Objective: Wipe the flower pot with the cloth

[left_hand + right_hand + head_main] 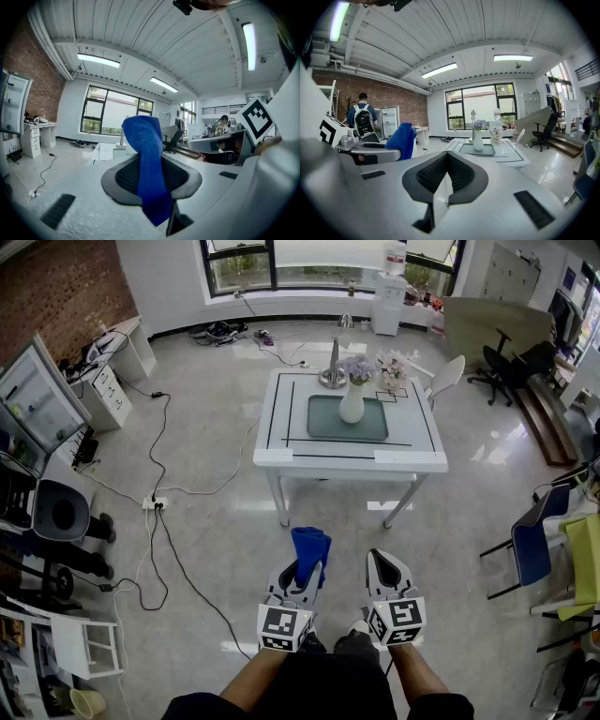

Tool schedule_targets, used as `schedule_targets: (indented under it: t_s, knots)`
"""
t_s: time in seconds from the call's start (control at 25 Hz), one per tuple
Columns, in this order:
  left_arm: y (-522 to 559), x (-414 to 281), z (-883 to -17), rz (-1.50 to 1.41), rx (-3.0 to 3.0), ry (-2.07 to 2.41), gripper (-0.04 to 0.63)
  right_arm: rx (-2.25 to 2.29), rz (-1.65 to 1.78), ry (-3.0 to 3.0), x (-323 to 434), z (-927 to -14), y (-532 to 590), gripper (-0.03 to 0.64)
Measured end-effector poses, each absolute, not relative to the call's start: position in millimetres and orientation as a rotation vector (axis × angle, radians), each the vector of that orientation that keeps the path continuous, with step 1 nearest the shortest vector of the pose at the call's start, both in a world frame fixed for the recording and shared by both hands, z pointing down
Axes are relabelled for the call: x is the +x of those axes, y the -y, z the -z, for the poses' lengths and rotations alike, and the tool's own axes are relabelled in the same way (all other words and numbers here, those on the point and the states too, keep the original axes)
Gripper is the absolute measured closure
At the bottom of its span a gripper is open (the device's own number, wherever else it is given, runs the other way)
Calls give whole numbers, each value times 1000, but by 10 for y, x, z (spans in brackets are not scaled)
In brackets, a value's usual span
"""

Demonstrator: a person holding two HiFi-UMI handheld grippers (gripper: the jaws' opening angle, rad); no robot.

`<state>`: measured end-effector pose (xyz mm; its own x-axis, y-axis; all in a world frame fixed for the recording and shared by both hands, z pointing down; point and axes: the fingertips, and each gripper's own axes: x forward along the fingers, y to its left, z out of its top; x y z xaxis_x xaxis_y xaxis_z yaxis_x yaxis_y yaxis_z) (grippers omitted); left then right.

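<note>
A white vase-shaped flower pot (352,402) with pale purple flowers stands on a grey-green mat (323,423) on the white table (281,456), well ahead of both grippers. In the right gripper view the flower pot (478,140) shows small and far off. My left gripper (302,579) is shut on a blue cloth (309,554), which sticks up from its jaws. The blue cloth (147,168) fills the middle of the left gripper view. My right gripper (386,568) is shut with nothing in it, held level beside the left one.
A second small flower pot (392,369) and a metal stand (333,371) sit at the table's far edge. Cables (159,512) run over the floor at left. A blue chair (530,545) stands at right, a fridge (33,399) at far left. A person with a backpack (362,123) stands at left.
</note>
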<state>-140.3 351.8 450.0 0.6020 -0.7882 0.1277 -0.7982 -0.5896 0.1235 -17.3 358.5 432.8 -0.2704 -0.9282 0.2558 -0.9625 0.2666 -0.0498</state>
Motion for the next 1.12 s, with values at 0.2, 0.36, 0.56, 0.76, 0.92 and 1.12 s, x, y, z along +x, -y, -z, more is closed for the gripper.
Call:
schedule_targets:
  t_s: [0.2, 0.36, 0.56, 0.76, 0.92, 1.12]
  knots:
    - [-3498, -1498, -4493, -102, 2657, 1320, 480, 1777, -301, 2358, -282, -4324, -3577, 609]
    - [-3451, -1521, -4527, -112, 2661, 1312, 480, 1793, -329, 2398, -309, -4303, -3581, 609]
    - [-3264, -1432, -4641, -141, 2647, 1278, 480, 1799, -362, 2381, -215, -4378, -3502, 607]
    - [-2799, -1218, -4703, -151, 2645, 1244, 480, 1791, -440, 2371, -7, -4495, -3137, 607]
    - [-2204, -980, -4714, -137, 2670, 1225, 480, 1776, -427, 2382, 229, -4558, -2515, 607]
    - [-1283, -621, -4716, -147, 2674, 1191, 480, 1773, -449, 2423, 603, -4482, -1486, 607]
